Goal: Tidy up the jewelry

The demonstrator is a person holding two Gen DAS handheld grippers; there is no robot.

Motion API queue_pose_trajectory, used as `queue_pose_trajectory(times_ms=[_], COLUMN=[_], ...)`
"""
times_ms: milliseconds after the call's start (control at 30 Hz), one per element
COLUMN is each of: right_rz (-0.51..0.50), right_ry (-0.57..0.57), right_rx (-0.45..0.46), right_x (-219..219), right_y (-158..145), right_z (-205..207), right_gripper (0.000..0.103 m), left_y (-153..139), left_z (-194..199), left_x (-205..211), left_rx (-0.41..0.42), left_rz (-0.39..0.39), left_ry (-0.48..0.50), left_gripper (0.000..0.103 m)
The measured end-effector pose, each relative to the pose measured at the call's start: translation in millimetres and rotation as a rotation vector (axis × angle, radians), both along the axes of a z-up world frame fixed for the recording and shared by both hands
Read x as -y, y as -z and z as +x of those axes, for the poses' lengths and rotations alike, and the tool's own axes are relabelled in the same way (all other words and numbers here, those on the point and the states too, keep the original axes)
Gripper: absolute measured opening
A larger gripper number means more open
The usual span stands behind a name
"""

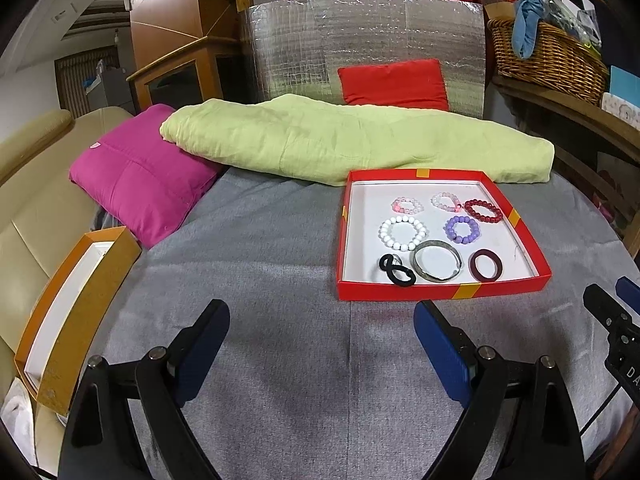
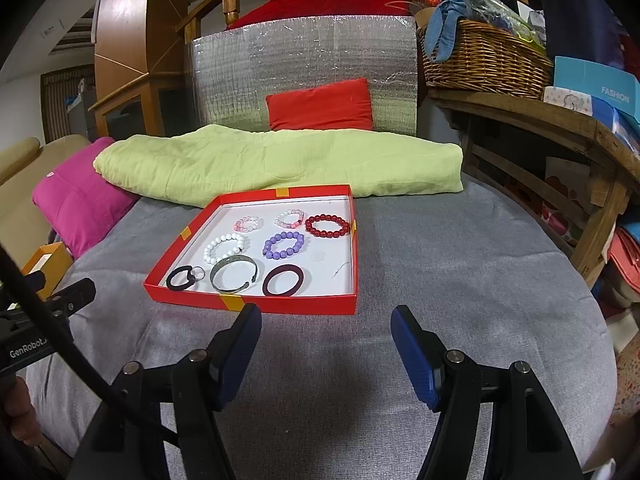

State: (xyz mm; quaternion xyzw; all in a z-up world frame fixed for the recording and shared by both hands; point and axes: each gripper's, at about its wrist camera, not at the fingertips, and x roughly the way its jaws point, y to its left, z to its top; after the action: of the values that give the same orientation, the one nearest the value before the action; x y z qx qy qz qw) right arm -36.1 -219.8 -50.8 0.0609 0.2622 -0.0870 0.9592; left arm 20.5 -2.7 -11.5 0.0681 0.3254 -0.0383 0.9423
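Grey cloth (image 1: 280, 264) covers the table, with a lime-green folded blanket (image 1: 352, 140) across its far side, a magenta cushion (image 1: 140, 176) at the blanket's left end, and a silver foil panel (image 1: 360, 40) with a red cushion (image 1: 394, 84) behind.

From the left wrist camera, the left tongs (image 1: 322, 344) hover low over the cloth with both blue-padded fingers spread wide and nothing between them. A shallow red tray (image 1: 440, 292) lies just ahead and to their right, its back edge touching the blanket. Inside the tray: a white bead bracelet (image 1: 403, 233), a purple bead bracelet (image 1: 462, 229), a dark red bead bracelet (image 1: 483, 211), two pale pink bead bracelets (image 1: 407, 205) along the back, and across the front a black hair tie (image 1: 396, 270), a grey metal bangle (image 1: 437, 266) and a maroon ring bangle (image 1: 485, 265). An orange box (image 1: 80, 312) with a white lining sits at the table's left edge, well apart from the tray; its contents cannot be made out. Part of the right tongs (image 1: 612, 312) shows at the far right.

From the right wrist camera, the right tongs (image 2: 326, 344) are likewise spread open and empty, close to the red tray's (image 2: 248, 304) front wall, which lies ahead and slightly left. The same pieces rest inside, none touching the tongs. A wicker basket (image 2: 480, 60) stuffed with cloth stands on a wooden shelf (image 2: 540, 120) to the tray's right.
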Motion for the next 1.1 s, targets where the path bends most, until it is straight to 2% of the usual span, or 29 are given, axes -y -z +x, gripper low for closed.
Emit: queue_pose_trajectory(times_ms=[1100], right_rz=[-0.009], right_ry=[-0.003], right_rx=[0.006], right_x=[-2.3], right_y=[-0.6], right_z=[-0.2], right_gripper=[0.072], left_y=[1.1], left_z=[1.6], left_x=[-2.8], left_rx=[-0.008], left_rz=[0.003], left_ry=[-0.016], left_gripper=[0.093])
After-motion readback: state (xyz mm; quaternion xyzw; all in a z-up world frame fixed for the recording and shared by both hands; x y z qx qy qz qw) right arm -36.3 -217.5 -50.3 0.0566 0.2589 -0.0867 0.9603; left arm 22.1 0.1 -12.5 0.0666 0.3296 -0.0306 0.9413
